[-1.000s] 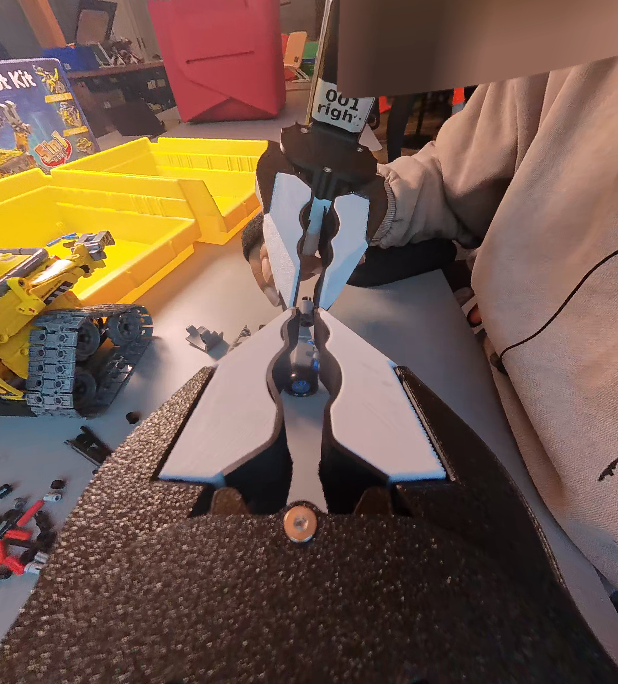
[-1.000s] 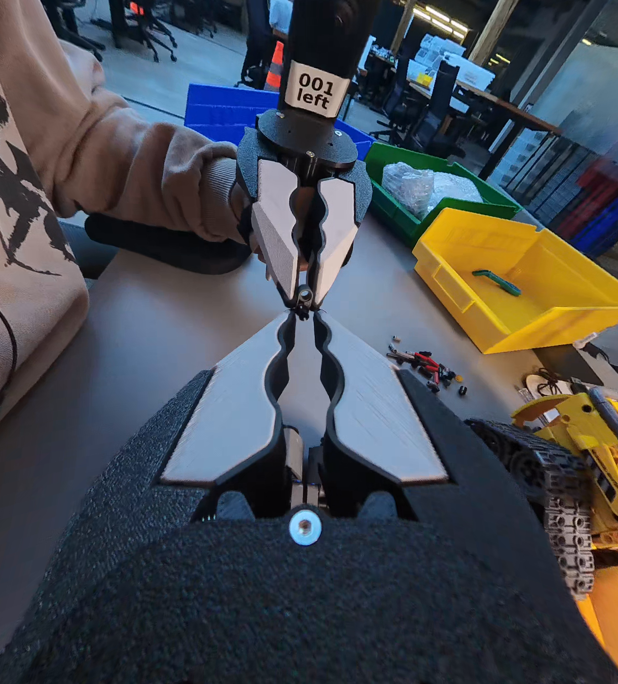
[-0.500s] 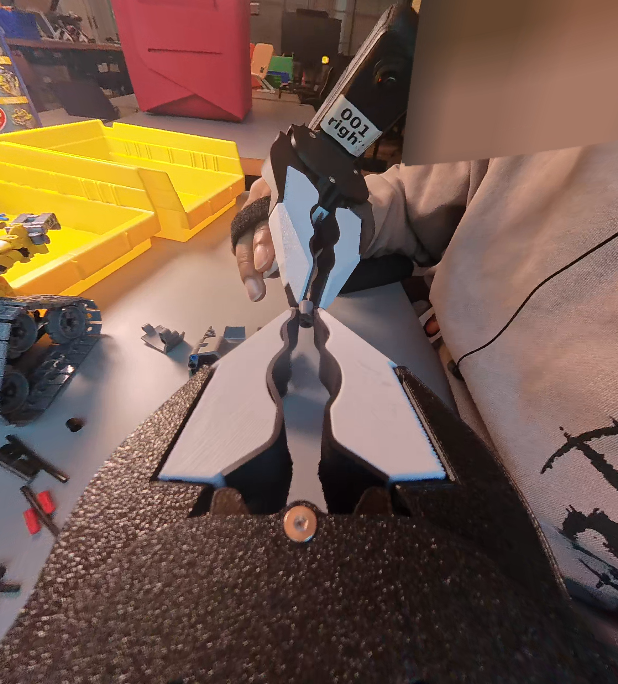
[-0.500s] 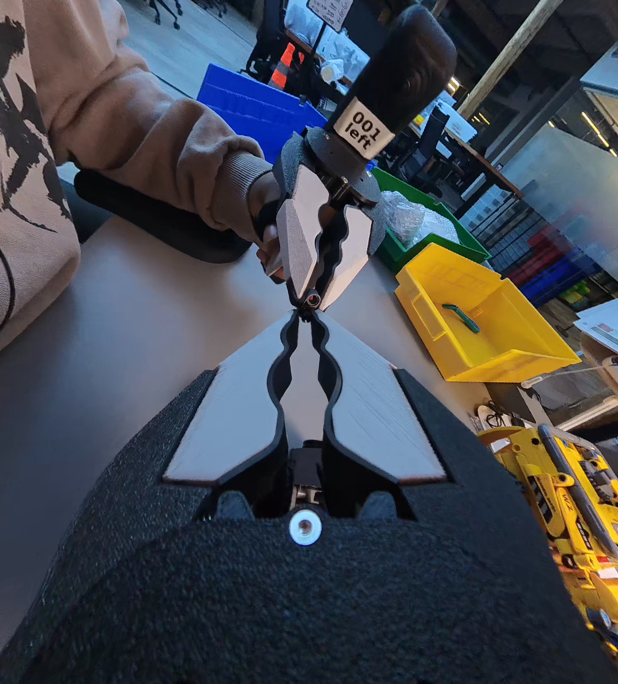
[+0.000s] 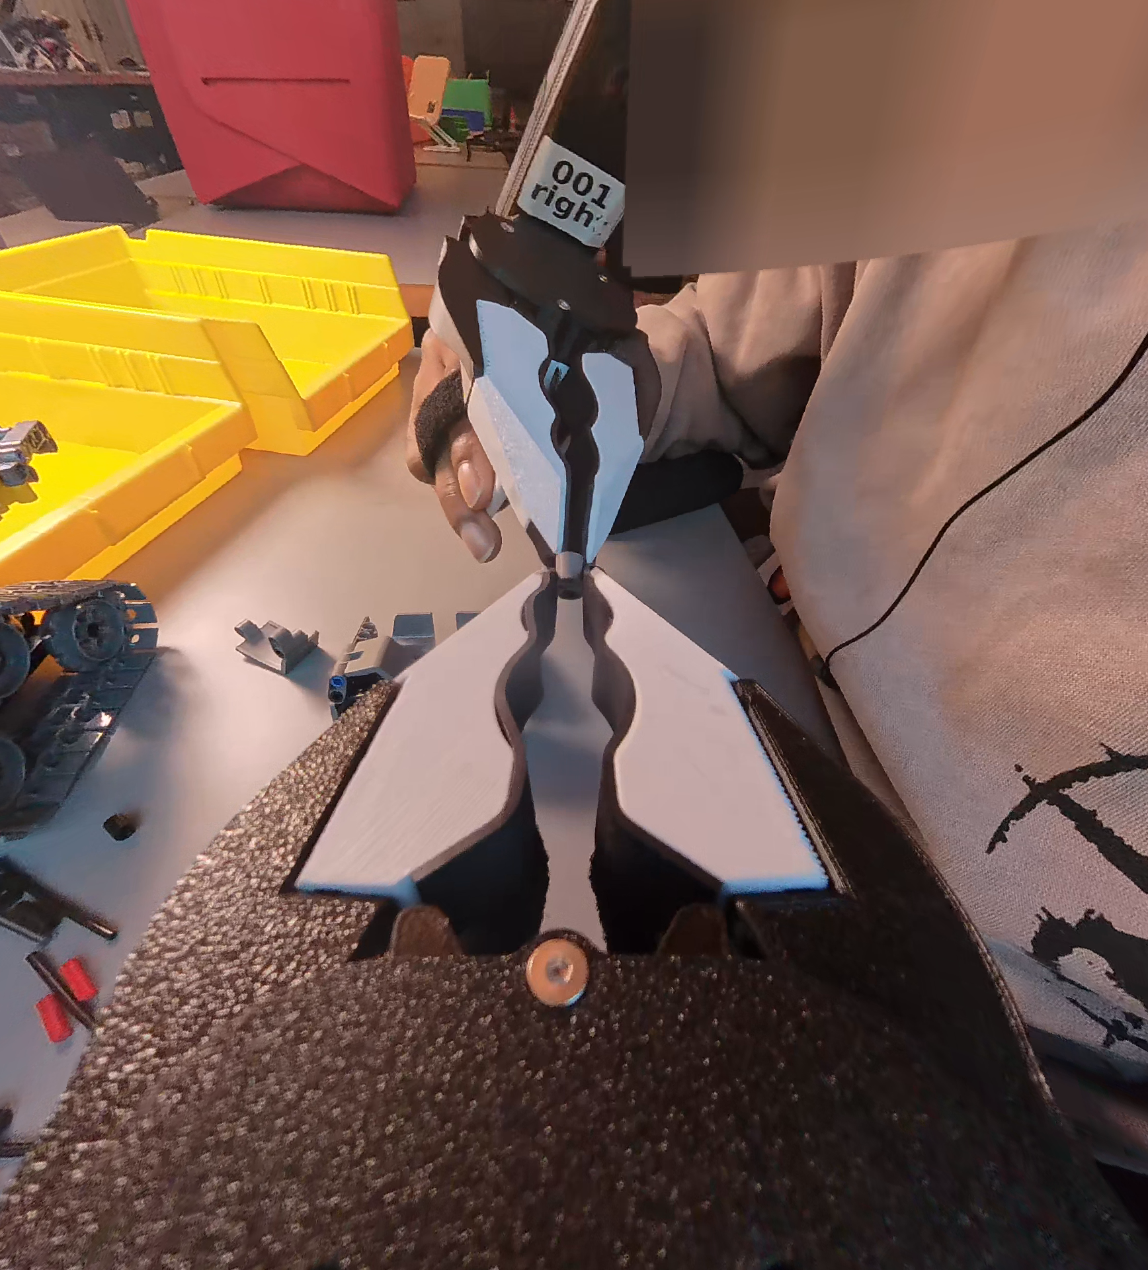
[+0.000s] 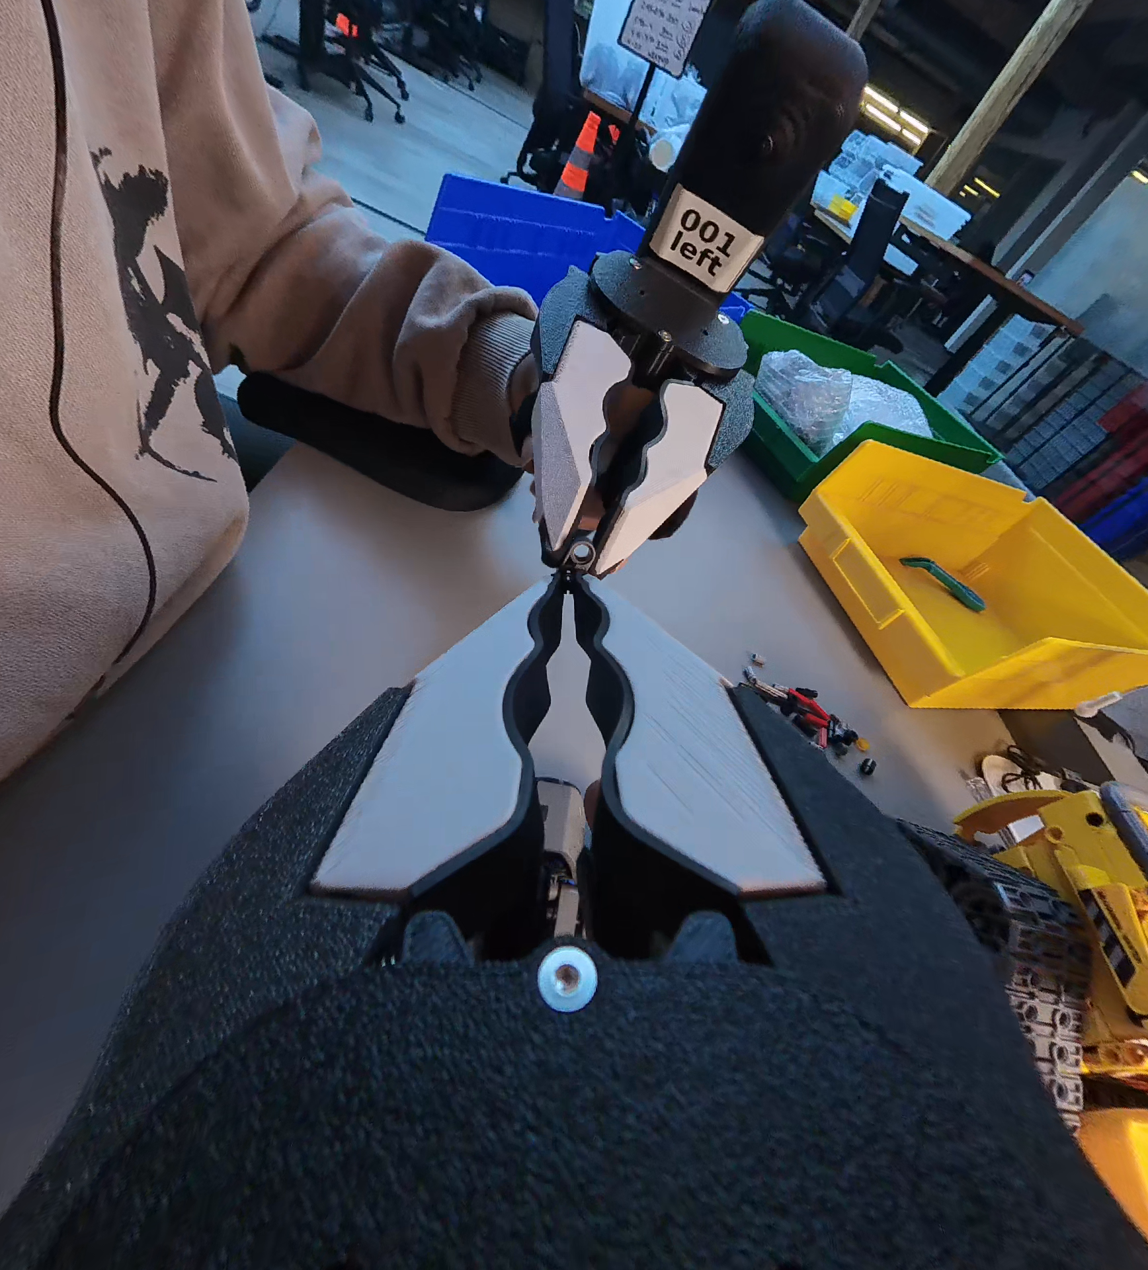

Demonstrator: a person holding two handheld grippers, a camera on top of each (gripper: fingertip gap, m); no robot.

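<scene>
My left gripper [image 5: 568,584] and my right gripper [image 6: 566,577] meet tip to tip above the grey table [image 5: 269,536]. Between the tips is a small dark grey round piece [image 5: 568,572] with a hole through it. My left gripper is shut on it; in the right wrist view the left gripper [image 6: 578,550] holds it as a ring [image 6: 581,552]. My right gripper is nearly closed on a thin dark bit that touches that piece. In the left wrist view the right gripper [image 5: 571,546] points down at the piece. A hand [image 5: 461,481] grips its handle.
A yellow tracked model [image 5: 21,687] [image 6: 1107,928] stands on the table. Yellow bins [image 5: 145,385] [image 6: 970,584], a green bin [image 6: 832,426] and a red box [image 5: 283,103] lie behind. Loose grey parts [image 5: 283,646] and red and black pins [image 5: 63,996] [image 6: 805,708] are scattered. The person's torso [image 5: 970,618] is close by. The grippers are tip to tip, or close to it.
Both grippers stay tip to tip on the small piece and have tilted and swung together. The tracked model has slid toward the left edge of the left wrist view.
</scene>
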